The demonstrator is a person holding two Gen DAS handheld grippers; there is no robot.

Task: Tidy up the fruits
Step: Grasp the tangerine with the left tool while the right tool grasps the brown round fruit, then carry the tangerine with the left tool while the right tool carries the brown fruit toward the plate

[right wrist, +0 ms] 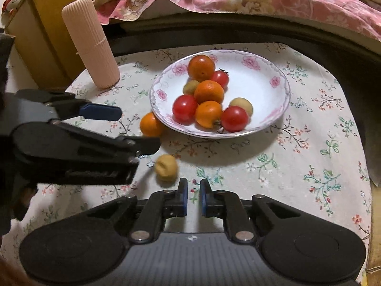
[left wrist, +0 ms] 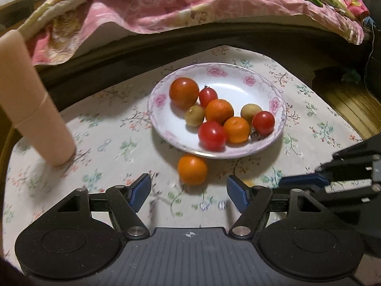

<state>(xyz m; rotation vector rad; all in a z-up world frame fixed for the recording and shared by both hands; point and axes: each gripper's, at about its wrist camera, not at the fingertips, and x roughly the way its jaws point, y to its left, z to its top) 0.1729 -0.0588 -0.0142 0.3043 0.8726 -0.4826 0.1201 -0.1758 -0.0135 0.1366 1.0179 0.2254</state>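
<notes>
A white plate with pink flowers [left wrist: 273, 90] [right wrist: 262, 88] holds several tomatoes, oranges and small yellow-brown fruits. One loose orange [left wrist: 192, 169] [right wrist: 151, 124] lies on the cloth against the plate's near rim. My left gripper [left wrist: 189, 188] [right wrist: 133, 128] is open, its blue pads just short of this orange on either side, holding nothing. A small yellow fruit [right wrist: 166, 168] lies on the cloth just left of my right gripper [right wrist: 194, 190]. That gripper's jaws are almost together with nothing between them.
A tall ribbed pink cylinder [left wrist: 35, 104] [right wrist: 91, 45] stands at the table's left. A cardboard box [right wrist: 40, 35] is behind it. A pink quilt [left wrist: 166, 4] hangs over a dark edge beyond the table. Floral tablecloth [right wrist: 309, 155] spreads to the right.
</notes>
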